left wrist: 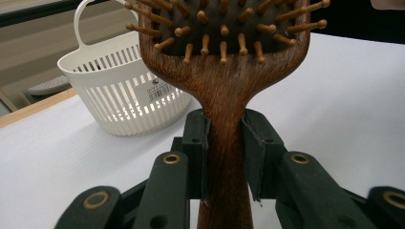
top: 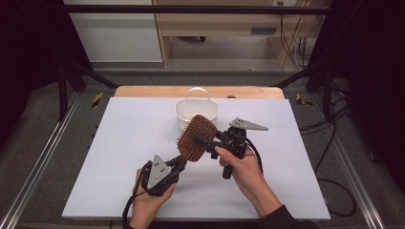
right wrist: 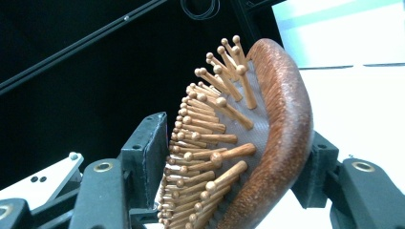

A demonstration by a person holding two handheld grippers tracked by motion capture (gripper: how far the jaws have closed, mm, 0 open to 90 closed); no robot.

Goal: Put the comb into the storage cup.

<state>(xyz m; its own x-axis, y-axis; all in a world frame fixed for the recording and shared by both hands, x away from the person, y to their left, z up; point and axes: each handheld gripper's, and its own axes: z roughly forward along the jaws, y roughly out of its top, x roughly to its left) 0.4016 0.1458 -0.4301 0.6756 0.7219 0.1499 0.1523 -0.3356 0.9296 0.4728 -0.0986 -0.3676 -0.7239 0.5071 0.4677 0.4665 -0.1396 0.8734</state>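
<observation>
From my station, the white table [top: 143, 143] stood on grey floor [top: 43, 138]. Behind it were a wooden cabinet [top: 219, 24], a white panel [top: 114, 33] and dark frame rails [top: 191, 8].

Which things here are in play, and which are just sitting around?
In play: hairbrush, left gripper clamped on its handle, right gripper closed across its head.
Sitting around: white basket, set on the table behind the brush.
</observation>
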